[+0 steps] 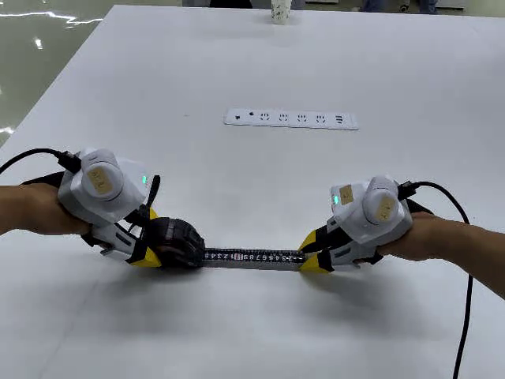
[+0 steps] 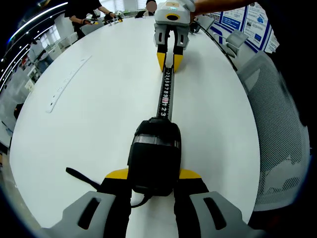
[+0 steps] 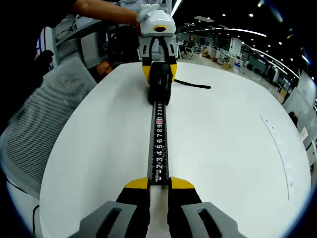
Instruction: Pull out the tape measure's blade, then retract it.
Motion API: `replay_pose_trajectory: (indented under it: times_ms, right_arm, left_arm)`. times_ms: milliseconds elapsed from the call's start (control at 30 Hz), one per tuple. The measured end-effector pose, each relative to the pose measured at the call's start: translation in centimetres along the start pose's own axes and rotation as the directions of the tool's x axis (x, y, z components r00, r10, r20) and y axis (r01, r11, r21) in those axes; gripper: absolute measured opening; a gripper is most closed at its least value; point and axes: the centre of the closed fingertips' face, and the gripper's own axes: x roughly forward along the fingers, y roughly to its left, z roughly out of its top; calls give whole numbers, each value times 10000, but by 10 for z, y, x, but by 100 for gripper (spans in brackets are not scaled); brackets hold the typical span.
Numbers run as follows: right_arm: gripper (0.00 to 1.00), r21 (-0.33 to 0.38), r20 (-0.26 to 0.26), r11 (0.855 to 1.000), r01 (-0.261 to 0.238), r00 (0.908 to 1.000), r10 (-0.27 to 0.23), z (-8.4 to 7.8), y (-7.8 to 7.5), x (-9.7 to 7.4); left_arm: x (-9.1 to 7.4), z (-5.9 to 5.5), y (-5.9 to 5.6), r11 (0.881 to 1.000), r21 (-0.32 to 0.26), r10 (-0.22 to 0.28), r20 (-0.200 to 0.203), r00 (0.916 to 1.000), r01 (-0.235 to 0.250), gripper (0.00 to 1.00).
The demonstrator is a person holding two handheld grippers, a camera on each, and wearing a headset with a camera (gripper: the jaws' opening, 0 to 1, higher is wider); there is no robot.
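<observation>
1. Gripping the tape measure case (image 1: 175, 243), the left tongs (image 1: 150, 251) are clamped around it on the surface (image 1: 237, 181), nearer the person than the power strip (image 1: 290, 118).
2. The right tongs (image 1: 309, 257) are closed on the tip of the blade (image 1: 251, 257), also nearer than the strip.
3. If the tip slips free, the blade would likely whip back.
4. A skewed pull could kink the blade.

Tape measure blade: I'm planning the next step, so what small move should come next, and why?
Probably draw the right hand-held gripper a little farther from the case. It is shut on the tip of the blade, the left hand-held gripper clamps the case, and just a short stretch of blade lies out over the table.
</observation>
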Motion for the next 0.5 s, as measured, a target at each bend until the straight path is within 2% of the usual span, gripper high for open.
replay_pose_trajectory:
  times_ms: [367,500]
  right_arm:
    - [8,76,-275,9999,98,9996,-96,-16,1,-11]
    - [8,-29,-542,9999,146,9984,-148,-25,0,-19]
  left_arm:
    - [0,-1,0,10000,-11,-13,-31,10000,13,27]
    - [0,0,-1,10000,-30,-33,-28,10000,33,27]
